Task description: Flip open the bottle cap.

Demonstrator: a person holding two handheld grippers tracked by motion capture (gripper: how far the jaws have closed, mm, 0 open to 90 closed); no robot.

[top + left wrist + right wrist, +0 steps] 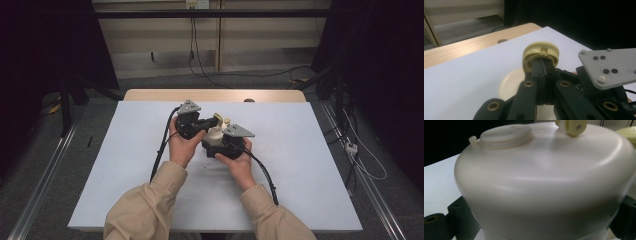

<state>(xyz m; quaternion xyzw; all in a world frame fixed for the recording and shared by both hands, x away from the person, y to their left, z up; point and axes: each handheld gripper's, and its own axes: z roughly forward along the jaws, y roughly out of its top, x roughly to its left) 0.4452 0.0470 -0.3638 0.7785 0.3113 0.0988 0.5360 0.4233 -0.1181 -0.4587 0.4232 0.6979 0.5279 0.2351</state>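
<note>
A person stands at the near edge of the table (pixel 125 165), which is covered by a pale sheet, and holds a gripper in each hand near the middle of the sheet, somewhat toward the far edge. The right gripper (pixel 222 141) is clamped on a cream plastic jug (pixel 215 135); in the right gripper view the jug's rounded wall (pixel 544 185) sits directly between the two black jaws, which press against it on both sides at the lower corners of that view. On top of the jug lies a flat round cap (pixel 505 136), set to one side, with a small tab at its rim. The left gripper (pixel 212 121) comes in from the left side of the jug and points toward its top. Its jaws are closed together on a yellowish ring-shaped handle (pixel 541 56) that stands just above the jug; in the left gripper view the two jaw tips meet inside the arch of the handle and pinch its lower part. Below the tips the jug's cream body (pixel 510 85) is visible, touching nothing on the sheet that can be made out. The grey three-cornered plate (pixel 609 66) of the right gripper lies just beside the left jaws. Whether the jug's base rests on the sheet cannot be told.
</note>
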